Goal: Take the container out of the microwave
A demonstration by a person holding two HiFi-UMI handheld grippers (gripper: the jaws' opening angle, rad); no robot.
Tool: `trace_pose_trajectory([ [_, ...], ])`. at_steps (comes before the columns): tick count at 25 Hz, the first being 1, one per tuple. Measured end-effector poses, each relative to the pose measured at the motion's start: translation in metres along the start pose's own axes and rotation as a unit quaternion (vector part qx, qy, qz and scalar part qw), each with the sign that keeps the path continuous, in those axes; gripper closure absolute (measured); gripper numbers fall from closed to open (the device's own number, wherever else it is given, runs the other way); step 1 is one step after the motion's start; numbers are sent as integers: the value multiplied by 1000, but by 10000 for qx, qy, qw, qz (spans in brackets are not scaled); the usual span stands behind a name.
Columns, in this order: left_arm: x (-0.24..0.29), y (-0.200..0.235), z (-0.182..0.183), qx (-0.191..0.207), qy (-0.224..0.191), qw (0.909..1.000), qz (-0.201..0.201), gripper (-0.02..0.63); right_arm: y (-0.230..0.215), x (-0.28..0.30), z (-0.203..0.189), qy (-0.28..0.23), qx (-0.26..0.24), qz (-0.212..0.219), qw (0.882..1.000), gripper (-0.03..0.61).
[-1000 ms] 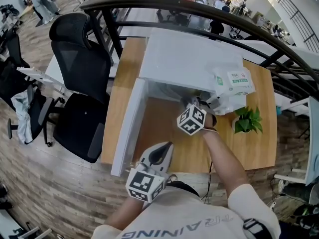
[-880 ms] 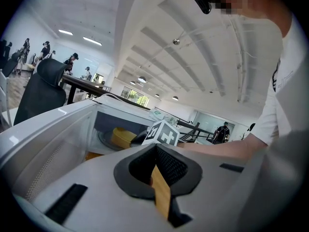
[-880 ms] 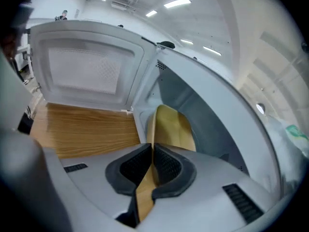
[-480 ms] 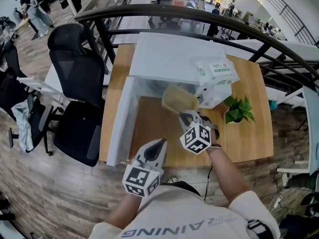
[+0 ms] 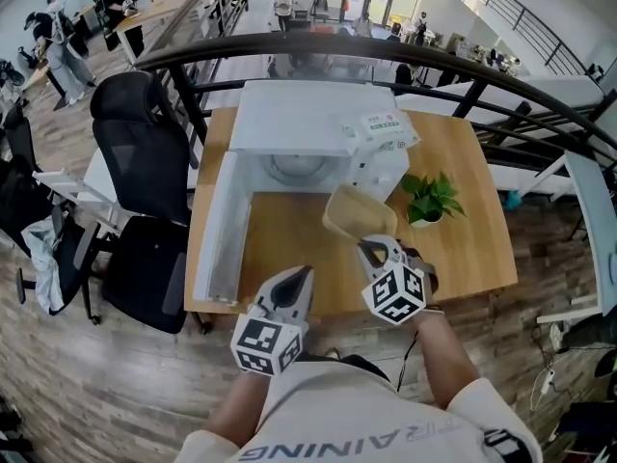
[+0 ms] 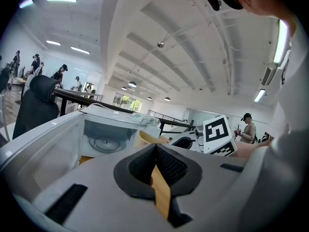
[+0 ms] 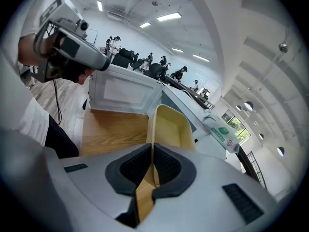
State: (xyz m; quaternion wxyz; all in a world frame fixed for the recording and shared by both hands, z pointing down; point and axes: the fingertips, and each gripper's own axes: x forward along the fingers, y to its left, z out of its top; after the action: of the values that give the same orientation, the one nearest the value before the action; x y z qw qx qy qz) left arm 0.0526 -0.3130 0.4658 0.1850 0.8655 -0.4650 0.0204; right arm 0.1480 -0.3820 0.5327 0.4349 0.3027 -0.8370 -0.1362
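The white microwave [image 5: 307, 114] stands at the back of the wooden table [image 5: 482, 220], its door [image 5: 218, 244] swung open to the left. Its glass turntable [image 6: 104, 143] lies bare inside. A pale yellow container [image 5: 352, 212] hangs tilted over the table in front of the cavity. My right gripper [image 5: 374, 251] is shut on its near rim, and the thin wall of the container [image 7: 170, 127] sits pinched between the pads. My left gripper [image 5: 291, 295] hovers near the table's front edge, shut with nothing in it; from the left gripper [image 6: 155, 151] the container [image 6: 146, 138] shows just ahead.
A white packet [image 5: 378, 126] lies on the microwave's top right corner. A small potted plant [image 5: 430, 199] stands to the right of the microwave. A black office chair [image 5: 140, 133] is left of the table. A dark curved railing [image 5: 405, 41] runs behind.
My right gripper has drawn the container out of the microwave, toward the table's front, and lifted it. My left gripper has shifted slightly and risen a little.
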Motion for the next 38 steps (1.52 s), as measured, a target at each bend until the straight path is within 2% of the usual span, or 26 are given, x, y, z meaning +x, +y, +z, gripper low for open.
trace_pose_trajectory([
  [7, -28, -19, 10, 205, -229, 9992, 250, 583, -1, -79, -26, -46, 315, -416, 9986, 541],
  [16, -51, -64, -3, 424, -234, 9984, 289, 583, 24, -143, -41, -192, 336, -565, 9976, 541],
  [27, -68, -90, -12, 444, -238, 9984, 259, 583, 45, -162, -42, -260, 254, -496, 9981, 541],
  [38, -69, -85, -17, 402, -234, 9984, 306, 583, 50, -152, -33, -335, 126, -404, 9985, 541],
])
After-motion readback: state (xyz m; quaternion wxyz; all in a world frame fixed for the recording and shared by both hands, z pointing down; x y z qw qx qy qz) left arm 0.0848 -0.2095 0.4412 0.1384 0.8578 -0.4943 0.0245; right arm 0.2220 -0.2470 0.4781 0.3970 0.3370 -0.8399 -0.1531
